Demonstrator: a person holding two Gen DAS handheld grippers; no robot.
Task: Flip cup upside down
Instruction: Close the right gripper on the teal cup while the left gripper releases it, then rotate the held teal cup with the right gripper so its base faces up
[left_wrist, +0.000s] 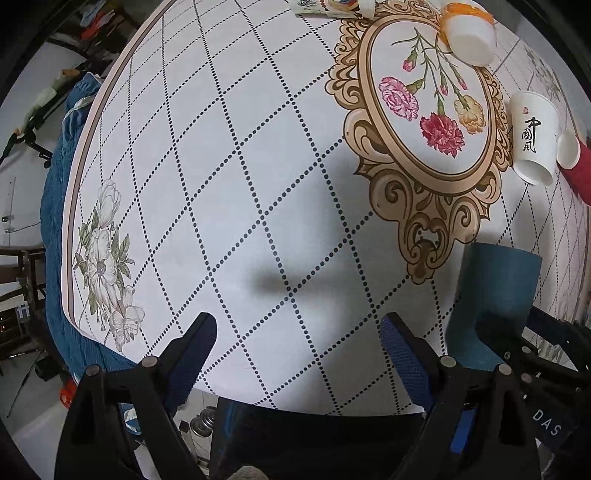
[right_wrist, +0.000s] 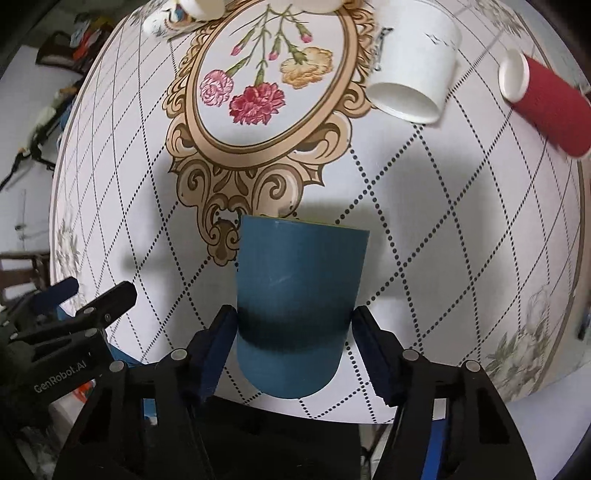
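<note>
A: One cup is between my fingers right now: the right hand-held gripper (right_wrist: 293, 332) is closing its pads on the lower wall of the blue cup (right_wrist: 299, 295), one pad on each side. The left hand-held gripper (left_wrist: 299, 354) is hanging spread wide with nothing in it, just beside the cup, over the near edge of the counter (left_wrist: 258, 184).

B: Is the flip done?

A: I'm judging it nearly done. The cup's far end is sitting against the cloth and the rounded near end is looking closed, though I cannot see the base face, so I'm not certain which end is the mouth. What's left, I think, is letting go and backing away.

B: What are you counting farther out?

A: Going outward: one white cup with black lettering (left_wrist: 533, 136) standing mouth down, one red cup (right_wrist: 543, 107) lying on its side just beside it, one orange-and-white cup (left_wrist: 469, 33) at the far end, and some partly cropped things at the far rim that I cannot identify.
</note>
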